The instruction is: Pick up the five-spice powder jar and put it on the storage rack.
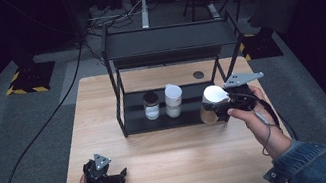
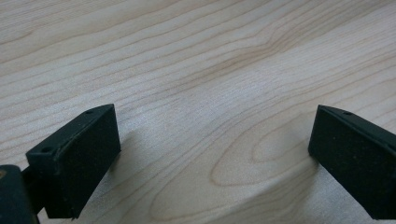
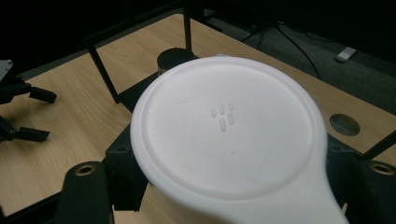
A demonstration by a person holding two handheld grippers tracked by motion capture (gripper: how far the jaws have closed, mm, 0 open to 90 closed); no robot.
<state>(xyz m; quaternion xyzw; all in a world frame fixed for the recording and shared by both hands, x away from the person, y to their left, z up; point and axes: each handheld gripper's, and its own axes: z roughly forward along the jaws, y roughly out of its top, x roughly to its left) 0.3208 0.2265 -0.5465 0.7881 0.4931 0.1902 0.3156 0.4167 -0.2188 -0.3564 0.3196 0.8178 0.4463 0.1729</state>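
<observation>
My right gripper is shut on a jar with a wide white lid and brownish contents. It holds the jar at the right front end of the black rack's lower shelf. In the right gripper view the lid hides most of the jar, with black fingers on both sides. My left gripper rests low on the wooden table at the front left. It is open, with nothing between the jaws in the left gripper view.
A black-lidded jar and a taller white-capped jar stand on the lower shelf. The rack's top shelf overhangs them. A round cable hole sits behind the rack. Dark floor and cables surround the table.
</observation>
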